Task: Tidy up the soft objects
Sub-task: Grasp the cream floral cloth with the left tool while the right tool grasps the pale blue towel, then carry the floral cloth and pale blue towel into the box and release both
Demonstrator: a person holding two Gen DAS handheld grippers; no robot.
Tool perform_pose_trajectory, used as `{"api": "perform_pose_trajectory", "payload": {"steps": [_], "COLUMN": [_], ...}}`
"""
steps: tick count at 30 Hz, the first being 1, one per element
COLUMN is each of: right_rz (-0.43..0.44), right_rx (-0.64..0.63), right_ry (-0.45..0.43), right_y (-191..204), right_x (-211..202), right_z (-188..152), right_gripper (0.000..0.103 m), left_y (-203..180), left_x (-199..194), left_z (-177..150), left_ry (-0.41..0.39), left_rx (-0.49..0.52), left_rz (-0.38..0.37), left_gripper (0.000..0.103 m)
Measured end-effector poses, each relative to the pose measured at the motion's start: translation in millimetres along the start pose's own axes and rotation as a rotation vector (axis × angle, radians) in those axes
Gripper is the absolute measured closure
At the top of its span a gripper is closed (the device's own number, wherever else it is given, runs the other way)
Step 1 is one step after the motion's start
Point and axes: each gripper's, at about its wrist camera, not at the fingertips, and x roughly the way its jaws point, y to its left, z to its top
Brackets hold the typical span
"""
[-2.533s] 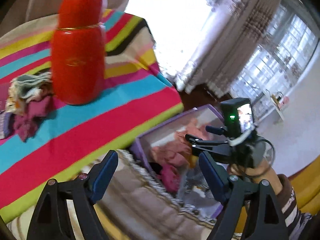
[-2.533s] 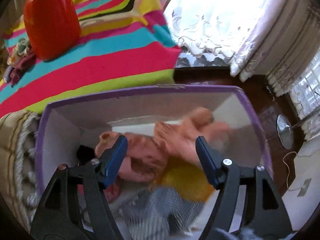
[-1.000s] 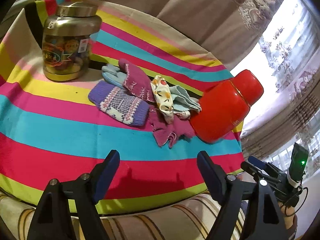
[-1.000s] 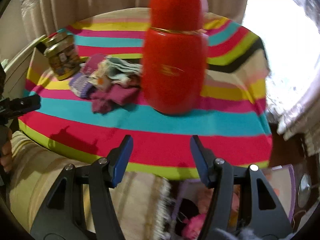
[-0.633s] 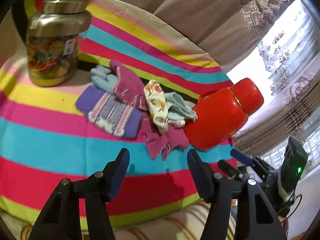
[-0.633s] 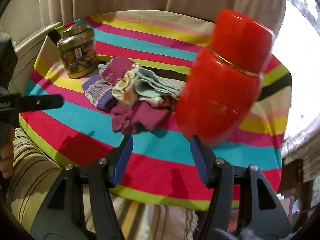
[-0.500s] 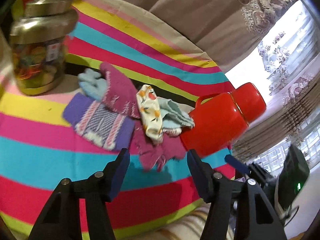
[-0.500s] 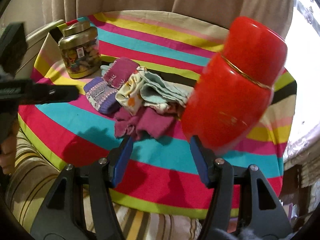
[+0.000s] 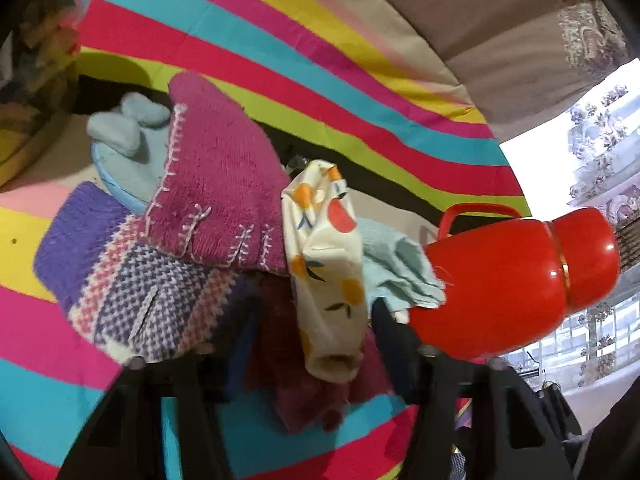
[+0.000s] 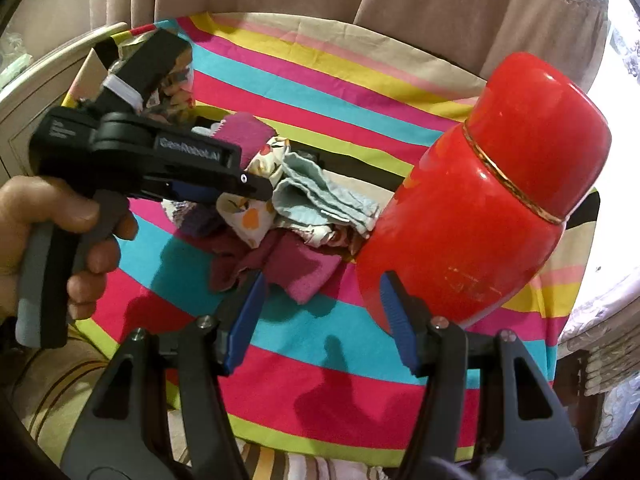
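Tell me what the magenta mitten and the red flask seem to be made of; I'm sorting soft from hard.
The magenta mitten looks like knitted wool or acrylic: matte, ribbed stitches, pale yarn edging. The red flask looks hard, probably lacquered metal or plastic: glossy highlights, a gold band.

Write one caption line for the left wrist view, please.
Left gripper closing over the floral sock in a pile beside the red flask.

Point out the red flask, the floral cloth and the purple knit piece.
red flask point(image 10: 472, 240), right wrist view, on the middle of its body.
floral cloth point(image 9: 328, 272), left wrist view, on its middle fold.
purple knit piece point(image 9: 140, 292), left wrist view, on its checked band.
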Motion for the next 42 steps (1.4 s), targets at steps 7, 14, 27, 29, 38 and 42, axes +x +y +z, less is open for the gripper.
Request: {"api": "perform_pose_trajectory", "payload": {"steps": [7, 14, 27, 29, 38, 42], "right_rz": [-0.001, -0.037, -0.111, -0.104, -0.067, -0.076], "right_rx": [-0.033, -0.084, -0.187, -0.186, -0.041, -0.01], "right_ry": [0.006, 0.003, 0.124, 0.134, 0.15, 0.07], "right_y": [7.4, 21.0, 37.9, 37.3, 13.0, 12.4], "right_x": [16.0, 37.3, 110.3, 117.9, 126.2, 98.6], "right_z": [15.3, 37.9, 69.6, 71.0, 65.8, 61.7], "right_gripper": [0.039, 0.029, 0.025, 0.025, 0.084, 0.084], "left_y": [5.8, 30.2, 50.1, 52.0, 59.8, 55.9], "left_x": [-13.9, -57.7, -110.8, -111.9, -113.5, -113.9], "left_z": [-4.0, -14.6, -37.0, -36.0, -38.1, -38.3], "left_ry": [-0.011, -0.082, -0.185, -0.19, -0.188, -0.195], "left_rx": [0.01, -0.031, -0.058, -0.064, -0.077, -0.074], "left_rz": [-0.061, -0.1, -0.115, -0.114, -0.107, -0.11], "left_gripper": [0.081, 0.082, 0.082, 0.082, 0.082, 0.082]}}
